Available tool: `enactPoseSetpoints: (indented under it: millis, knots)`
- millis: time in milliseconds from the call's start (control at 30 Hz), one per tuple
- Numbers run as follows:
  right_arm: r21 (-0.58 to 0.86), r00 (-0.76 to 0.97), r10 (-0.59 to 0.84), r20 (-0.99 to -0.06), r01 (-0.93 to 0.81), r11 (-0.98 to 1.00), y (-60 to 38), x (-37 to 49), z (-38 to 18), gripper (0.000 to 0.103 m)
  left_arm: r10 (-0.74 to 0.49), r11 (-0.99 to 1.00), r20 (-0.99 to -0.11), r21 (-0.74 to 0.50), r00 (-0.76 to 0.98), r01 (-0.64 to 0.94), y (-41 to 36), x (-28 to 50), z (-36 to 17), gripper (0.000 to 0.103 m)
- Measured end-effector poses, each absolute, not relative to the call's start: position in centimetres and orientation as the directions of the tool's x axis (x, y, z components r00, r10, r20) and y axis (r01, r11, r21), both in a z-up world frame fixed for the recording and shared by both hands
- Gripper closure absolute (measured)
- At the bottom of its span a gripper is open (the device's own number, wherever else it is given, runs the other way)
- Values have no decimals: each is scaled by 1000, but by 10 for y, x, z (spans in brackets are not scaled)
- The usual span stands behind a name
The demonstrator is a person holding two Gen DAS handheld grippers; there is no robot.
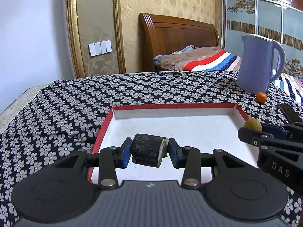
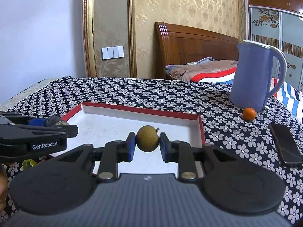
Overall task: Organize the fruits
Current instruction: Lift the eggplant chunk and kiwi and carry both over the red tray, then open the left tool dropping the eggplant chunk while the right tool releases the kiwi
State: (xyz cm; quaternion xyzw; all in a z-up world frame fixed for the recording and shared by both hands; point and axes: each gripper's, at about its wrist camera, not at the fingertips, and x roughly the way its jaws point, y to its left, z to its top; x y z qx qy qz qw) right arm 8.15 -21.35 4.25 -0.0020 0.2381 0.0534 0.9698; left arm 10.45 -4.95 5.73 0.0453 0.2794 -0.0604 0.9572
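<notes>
My left gripper [image 1: 149, 152] is shut on a short dark piece of sugarcane [image 1: 148, 151] with a pale cut end, held above the near part of a shallow red-rimmed white box [image 1: 176, 106]. My right gripper [image 2: 147, 141] is shut on a small round brown longan [image 2: 147, 138] over the same box [image 2: 144, 110]. In the left wrist view the right gripper [image 1: 251, 130] enters from the right with the longan [image 1: 252, 124] showing. In the right wrist view the left gripper [image 2: 56, 123] reaches in from the left. A small orange [image 1: 261, 97] [image 2: 249, 114] lies on the cloth beside the kettle.
A blue kettle [image 1: 255, 64] [image 2: 251, 75] stands at the back right of the flowered tablecloth [image 1: 75, 104]. A black phone [image 2: 285, 145] lies right of the box. A bed with bedding and a wooden headboard [image 1: 176, 32] is behind the table.
</notes>
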Motion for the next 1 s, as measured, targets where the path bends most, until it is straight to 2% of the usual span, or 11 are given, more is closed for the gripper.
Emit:
enactPoseSetpoints:
  millis: [833,1000]
  knots:
    - [19,846,77,-527,-78,997,-221,155,29,77,-69,989,-611,63,789,135,-64,194,41,63]
    - [0,833,56,-550,-67,998,-222,173,23,77,-42,987,-624,96,780,130,-72,211,32,63]
